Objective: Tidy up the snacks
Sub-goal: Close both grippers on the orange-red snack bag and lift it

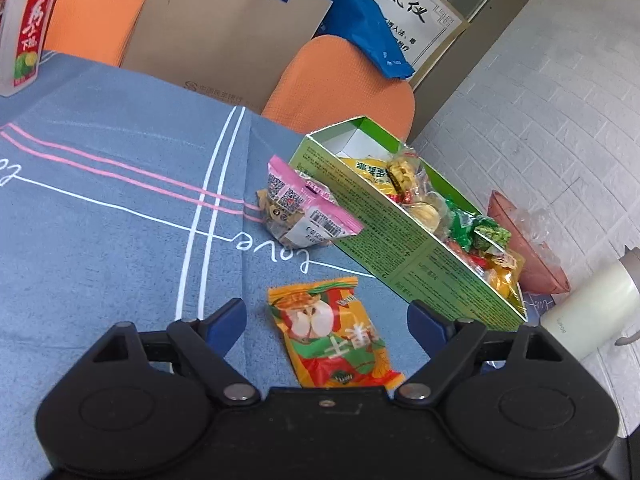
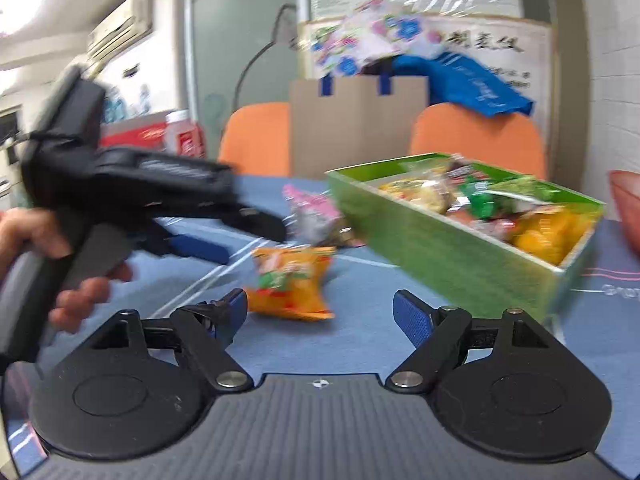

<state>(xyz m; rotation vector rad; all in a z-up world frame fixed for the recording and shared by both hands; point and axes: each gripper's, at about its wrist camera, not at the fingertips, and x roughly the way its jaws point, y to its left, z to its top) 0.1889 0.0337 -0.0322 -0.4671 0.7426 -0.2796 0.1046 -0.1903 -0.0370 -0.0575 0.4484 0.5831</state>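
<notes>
Between the 2 blue pads of the left gripper (image 1: 326, 322), an orange snack packet (image 1: 334, 334) printed with a halved apple lies flat on the blue tablecloth (image 1: 100, 240). The jaws stand wide apart with a clear gap on both sides of the packet, so nothing is gripped. Beyond it sits a pink-topped snack bag (image 1: 304, 208) showing 2 QR codes and a barcode, resting against the long side of the green box (image 1: 404, 248). That box is open-topped and already holds wrapped snacks in yellow, green and clear wrappers; small print covers its outer wall but is too fine to read.

From the right wrist view, the right gripper (image 2: 318, 312) is also spread wide and empty, hovering over the cloth with the same orange snack packet (image 2: 292, 284) just ahead of its left pad. A person's hand (image 2: 60, 264) holds the left gripper (image 2: 248, 236) at the left of that view, blurred, angled down toward the packet.

White script on the cloth reads "Love". A red-labelled bottle (image 1: 26, 28) stands at the far left corner with Chinese characters and a lime pictured. A cardboard sheet (image 1: 224, 32) and 2 orange chairs (image 1: 340, 80) stand behind the table, and a wall poster (image 1: 416, 20) carries large Chinese characters.
</notes>
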